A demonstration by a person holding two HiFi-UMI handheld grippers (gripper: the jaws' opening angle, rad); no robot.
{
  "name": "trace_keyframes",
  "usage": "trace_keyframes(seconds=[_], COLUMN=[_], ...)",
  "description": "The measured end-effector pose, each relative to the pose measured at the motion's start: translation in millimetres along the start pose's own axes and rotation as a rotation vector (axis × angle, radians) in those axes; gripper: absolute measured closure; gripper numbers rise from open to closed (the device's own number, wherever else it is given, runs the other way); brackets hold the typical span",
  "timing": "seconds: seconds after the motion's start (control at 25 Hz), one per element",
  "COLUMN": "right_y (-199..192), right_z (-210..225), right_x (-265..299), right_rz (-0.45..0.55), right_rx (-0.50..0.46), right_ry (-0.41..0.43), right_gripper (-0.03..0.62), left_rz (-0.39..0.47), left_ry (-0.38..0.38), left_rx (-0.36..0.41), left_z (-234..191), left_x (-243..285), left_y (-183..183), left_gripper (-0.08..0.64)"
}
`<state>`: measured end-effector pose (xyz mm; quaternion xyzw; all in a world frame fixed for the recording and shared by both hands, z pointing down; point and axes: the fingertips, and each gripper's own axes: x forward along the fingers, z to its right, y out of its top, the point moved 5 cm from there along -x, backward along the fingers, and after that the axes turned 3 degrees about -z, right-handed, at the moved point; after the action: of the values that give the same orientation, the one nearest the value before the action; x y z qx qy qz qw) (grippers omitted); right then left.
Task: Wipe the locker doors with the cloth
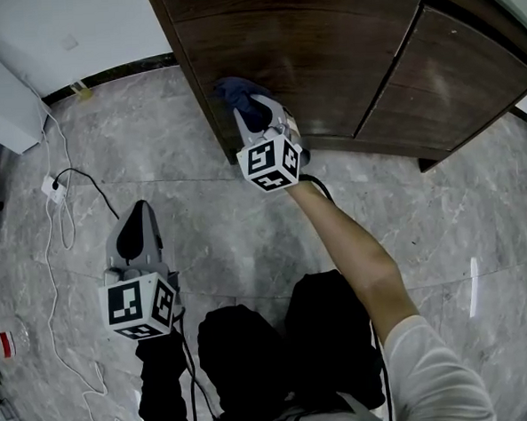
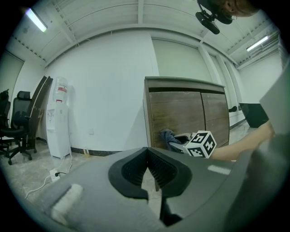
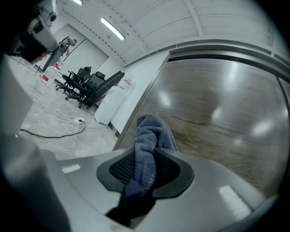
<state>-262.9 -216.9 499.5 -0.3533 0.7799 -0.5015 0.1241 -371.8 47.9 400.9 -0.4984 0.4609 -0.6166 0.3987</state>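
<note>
Locker doors (image 1: 308, 60) dk wood, marble floor (image 1: 210, 217)

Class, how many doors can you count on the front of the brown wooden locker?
2. The left door, where the right gripper holds the cloth, and the right door beside it. The left gripper view suggests none is hidden.

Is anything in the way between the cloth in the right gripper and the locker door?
Nothing visible. The right gripper holds the cloth right at the left door, near its left edge, with only bare wood ahead. Whether the cloth actually touches the door can't be told.
</note>
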Motion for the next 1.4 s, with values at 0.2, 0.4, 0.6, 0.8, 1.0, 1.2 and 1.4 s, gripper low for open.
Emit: trace_keyframes(seconds=[0.2,0.4,0.6,0.8,1.0,1.2,1.4], right_y=[-17,-37,-55,-74,-96,-118,-127], right_z=[29,58,86,114,136,153,152], right_x=[-22,-45,-67,-87,-105,-121,-121], right_rz=[-0.007,-0.022,-0.04,-0.062,-0.092,-0.125,-0.135], right_rx=[0.016,0.008,0.005,0.015,0.019,0.06,0.11], right_ry=[-0.043,-0.084,-0.126,-0.174,-0.214,-0.258,-0.277], right_gripper=[0.483,0.483,0.483,0.483,0.482,0.482,0.483], left_rz=[-0.002,-0.004,-0.003,-0.013,-0.014,-0.021,-0.024], left_ry=[-0.028,-0.048,-0.053,-0.061,-0.063,-0.061,-0.053], left_rx=[0.002,0.01,0.011,0.008,0.009,0.015,0.011], left_z=[20,35,44,52,57,60,59], left_x=[7,10,11,13,14,15,15], left_y=[0,1,2,-1,-1,-2,-4], left_gripper=[0.56,0.56,0.56,0.56,0.56,0.56,0.56])
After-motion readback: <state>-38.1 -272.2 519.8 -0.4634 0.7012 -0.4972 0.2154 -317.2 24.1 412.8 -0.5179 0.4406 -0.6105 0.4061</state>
